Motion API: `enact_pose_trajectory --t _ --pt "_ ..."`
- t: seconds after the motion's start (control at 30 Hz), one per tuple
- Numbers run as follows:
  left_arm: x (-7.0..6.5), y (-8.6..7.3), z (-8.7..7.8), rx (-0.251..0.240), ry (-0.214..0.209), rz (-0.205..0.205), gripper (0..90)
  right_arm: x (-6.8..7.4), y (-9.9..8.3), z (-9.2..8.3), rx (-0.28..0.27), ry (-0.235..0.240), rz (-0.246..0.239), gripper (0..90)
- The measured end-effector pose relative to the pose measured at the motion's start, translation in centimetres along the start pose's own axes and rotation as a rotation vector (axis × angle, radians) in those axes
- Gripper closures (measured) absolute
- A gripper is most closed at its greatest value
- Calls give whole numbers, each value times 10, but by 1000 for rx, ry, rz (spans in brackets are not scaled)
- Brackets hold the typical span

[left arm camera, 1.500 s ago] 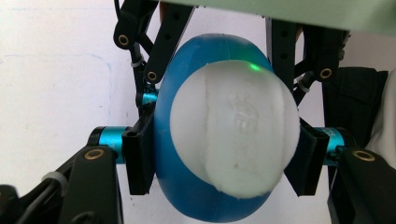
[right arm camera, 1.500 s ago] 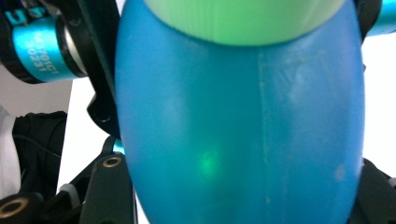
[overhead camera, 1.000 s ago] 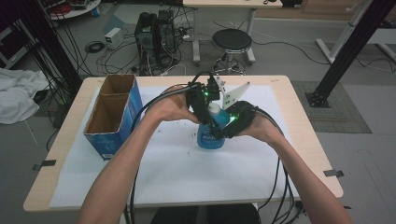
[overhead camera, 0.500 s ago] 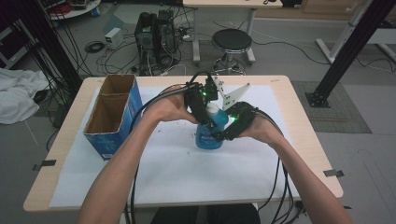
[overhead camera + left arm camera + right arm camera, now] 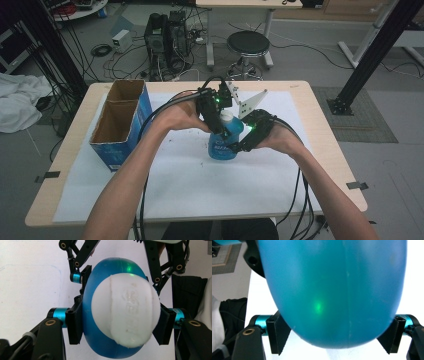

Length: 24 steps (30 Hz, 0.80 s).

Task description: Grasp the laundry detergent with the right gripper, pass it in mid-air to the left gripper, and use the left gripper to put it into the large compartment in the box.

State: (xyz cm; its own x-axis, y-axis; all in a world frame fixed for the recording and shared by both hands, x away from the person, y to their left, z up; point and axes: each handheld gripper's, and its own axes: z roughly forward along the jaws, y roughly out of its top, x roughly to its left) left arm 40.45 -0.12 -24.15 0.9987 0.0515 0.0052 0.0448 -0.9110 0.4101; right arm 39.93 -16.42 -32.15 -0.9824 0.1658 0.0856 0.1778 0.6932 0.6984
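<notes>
A blue bottle (image 5: 220, 146) with a white cap (image 5: 226, 116) stands upright on the white sheet in the middle of the table. My left gripper (image 5: 218, 121) comes down from above and is shut on the bottle's top; its pads press the cap (image 5: 125, 312) and the blue shoulder (image 5: 100, 345) from both sides. My right gripper (image 5: 235, 145) reaches in from the right at the bottle's body. Its jaws have just been opening. The blue body (image 5: 332, 290) sits between the pads of the right gripper (image 5: 334, 336), which stand at its sides.
An open blue cardboard box (image 5: 120, 120) stands at the table's left side. The white sheet (image 5: 200, 195) covers most of the tabletop. Black cables trail from both grippers toward the table's near edge. A stool (image 5: 248, 42) and computer gear sit on the floor beyond.
</notes>
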Motion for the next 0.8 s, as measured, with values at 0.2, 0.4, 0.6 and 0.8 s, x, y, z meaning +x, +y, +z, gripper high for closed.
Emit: enact_pose_trajectory --t 0.2,0.4,0.6,0.8 --pt "0 -2 -1 6 3 -3 379 -1 -1 -2 17 -5 -12 226" --pt "0 -3 -3 2 11 -8 379 -4 -1 -4 6 -50 -62 219" --pt "-1 -4 -6 1 11 -12 379 -2 -3 -4 21 -77 -26 134" --pt "0 -6 -9 7 15 -12 379 0 -5 -9 64 -92 0 133"
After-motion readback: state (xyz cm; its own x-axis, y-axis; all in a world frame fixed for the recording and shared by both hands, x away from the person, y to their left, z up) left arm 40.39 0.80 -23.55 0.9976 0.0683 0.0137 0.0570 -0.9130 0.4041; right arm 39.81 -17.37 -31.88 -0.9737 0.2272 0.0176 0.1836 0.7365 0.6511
